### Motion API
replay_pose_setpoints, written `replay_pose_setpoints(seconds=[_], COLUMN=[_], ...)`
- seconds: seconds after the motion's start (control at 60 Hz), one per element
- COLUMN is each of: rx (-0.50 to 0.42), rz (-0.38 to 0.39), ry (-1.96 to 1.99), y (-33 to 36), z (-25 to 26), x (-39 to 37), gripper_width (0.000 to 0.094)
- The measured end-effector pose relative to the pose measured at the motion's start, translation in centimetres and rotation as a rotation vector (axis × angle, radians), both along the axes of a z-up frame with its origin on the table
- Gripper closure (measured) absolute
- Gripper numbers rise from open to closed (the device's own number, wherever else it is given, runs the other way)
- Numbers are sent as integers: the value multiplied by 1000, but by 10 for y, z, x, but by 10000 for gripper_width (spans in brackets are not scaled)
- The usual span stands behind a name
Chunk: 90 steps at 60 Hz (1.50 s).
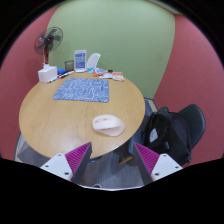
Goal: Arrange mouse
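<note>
A white mouse (108, 124) lies on the near part of a round wooden table (50, 115), close to its near edge and ahead of our gripper (113, 160), a little left of the midline between the fingers. We hold the jaws spread wide and empty, the pink pads (77, 156) well apart on either side and not yet touching anything. Farther in, left of centre, sits a blue patterned mouse mat (82, 91), apart from the mouse, and we judge it the likely spot for the mouse. At the far left of the table stand a small fan (48, 43) and a white box (48, 73), with a loose cluster of small items (95, 68) beside them. A black office chair (172, 131) crowds the table's right edge.

The risks, as we see them: the mouse is smooth and rounded, so a pinch placed off-centre could squirt it out, and with the edge so near it might slide off the table. Coming down too low could drive the fingertips into the wood. On the carry, a loose hold could drop it short of the mat
</note>
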<state>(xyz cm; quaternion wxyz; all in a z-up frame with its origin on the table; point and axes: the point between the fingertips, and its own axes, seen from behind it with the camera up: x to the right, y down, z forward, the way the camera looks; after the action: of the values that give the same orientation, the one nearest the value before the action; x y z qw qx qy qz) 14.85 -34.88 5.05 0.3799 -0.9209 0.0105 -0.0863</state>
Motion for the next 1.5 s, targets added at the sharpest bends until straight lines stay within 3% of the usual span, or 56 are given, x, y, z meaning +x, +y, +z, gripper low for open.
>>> replay_pose_setpoints(seconds=[0.233,0.483,0.817,0.933,0.983,1.0,1.2,1.333,1.5], rx=[-11,30,63,56,60,66,60,41,153], rz=[72,164,183,182,188,186,130,70,-32], ry=[20,62,89,113,146,147,112,80,14], y=[60,110,168,178,180,182,178,166,166], z=[-46,-46,-52,-58,-59,-58,-57,-42,39], x=[37,32,30,23,15,15,19,23,33], gripper_width=[105,106,104,160,302,372,492,534,533])
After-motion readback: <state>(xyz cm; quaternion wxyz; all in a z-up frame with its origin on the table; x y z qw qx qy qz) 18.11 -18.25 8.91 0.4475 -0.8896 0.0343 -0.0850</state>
